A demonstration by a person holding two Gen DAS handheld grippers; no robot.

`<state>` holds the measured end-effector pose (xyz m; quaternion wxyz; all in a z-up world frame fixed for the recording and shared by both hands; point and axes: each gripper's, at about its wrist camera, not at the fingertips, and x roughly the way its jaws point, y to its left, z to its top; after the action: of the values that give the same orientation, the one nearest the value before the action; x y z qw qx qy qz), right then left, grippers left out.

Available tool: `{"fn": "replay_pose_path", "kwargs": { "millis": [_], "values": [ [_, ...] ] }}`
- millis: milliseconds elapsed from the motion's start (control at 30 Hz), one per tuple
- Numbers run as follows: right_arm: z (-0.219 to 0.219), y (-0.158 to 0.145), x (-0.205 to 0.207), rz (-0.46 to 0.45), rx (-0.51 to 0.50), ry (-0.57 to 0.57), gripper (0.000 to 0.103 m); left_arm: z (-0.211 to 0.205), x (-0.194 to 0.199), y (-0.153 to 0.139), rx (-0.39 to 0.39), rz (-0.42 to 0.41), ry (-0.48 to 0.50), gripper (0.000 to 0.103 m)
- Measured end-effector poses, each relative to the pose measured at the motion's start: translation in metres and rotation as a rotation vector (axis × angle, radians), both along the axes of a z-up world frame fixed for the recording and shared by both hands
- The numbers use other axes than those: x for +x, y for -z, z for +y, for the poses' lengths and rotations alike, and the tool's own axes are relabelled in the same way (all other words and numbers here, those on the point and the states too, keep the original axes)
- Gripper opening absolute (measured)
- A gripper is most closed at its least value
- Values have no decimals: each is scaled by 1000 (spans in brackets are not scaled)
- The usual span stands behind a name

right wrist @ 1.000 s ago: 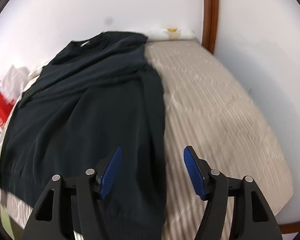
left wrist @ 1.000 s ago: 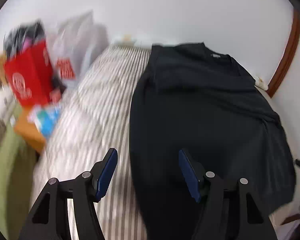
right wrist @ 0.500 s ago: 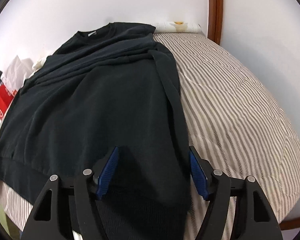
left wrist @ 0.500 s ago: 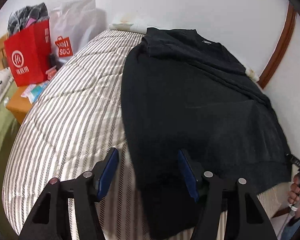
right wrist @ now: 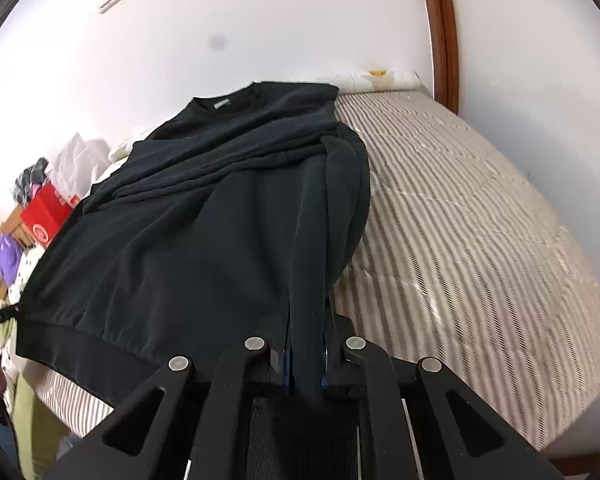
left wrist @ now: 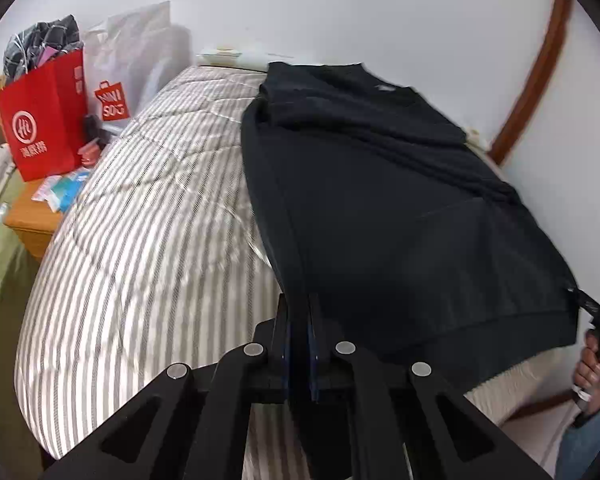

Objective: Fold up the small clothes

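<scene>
Black sweatshirt [left wrist: 380,200]: spread flat on striped bed [left wrist: 148,240], collar far, ribbed hem near; left gripper [left wrist: 299,344] clamped tight on its near-left hem corner, fabric pinched between the blue pads; right gripper [right wrist: 305,352] likewise closed on the near-right edge, by the folded-in sleeve [right wrist: 340,200]; red shopping bag [left wrist: 44,120] and white bag [left wrist: 132,56] far left, beside the bed.

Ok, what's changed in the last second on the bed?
Both jaws closed on the black sweater: left gripper now pinches its hem's left corner, right gripper the right corner, bunching the cloth. The sweater still lies spread on the striped bed; the bags haven't moved.
</scene>
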<state>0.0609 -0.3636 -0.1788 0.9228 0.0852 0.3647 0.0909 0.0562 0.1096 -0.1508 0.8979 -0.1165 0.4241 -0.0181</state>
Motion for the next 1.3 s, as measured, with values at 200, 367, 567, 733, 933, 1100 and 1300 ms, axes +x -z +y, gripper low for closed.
{"fn": "replay_pose_path", "kwargs": {
  "millis": [200, 367, 567, 733, 933, 1100, 1300],
  "values": [
    [-1, -8, -7, -43, -8, -17, 10, 2, -16, -21, -75, -86, 14, 7],
    [-3, -32, 4, -117, 25, -14, 10, 3, -3, -53, -63, -168, 3, 7],
    [0, -64, 22, -184, 43, -2, 10, 6, 22, -83, -33, -233, -35, 7],
    [0, -86, 50, -212, 63, 13, 10, 7, 53, -95, -4, -284, -53, 7],
    [0, -108, 109, -236, 71, 27, 10, 3, 102, -106, 75, -317, -95, 7],
    [5, -107, 164, -208, 84, 44, 10, 0, 154, -104, 133, -285, -131, 7],
    [12, -97, 221, -167, 87, 44, 10, -5, 211, -86, 240, -245, -153, 7]
  ]
}}
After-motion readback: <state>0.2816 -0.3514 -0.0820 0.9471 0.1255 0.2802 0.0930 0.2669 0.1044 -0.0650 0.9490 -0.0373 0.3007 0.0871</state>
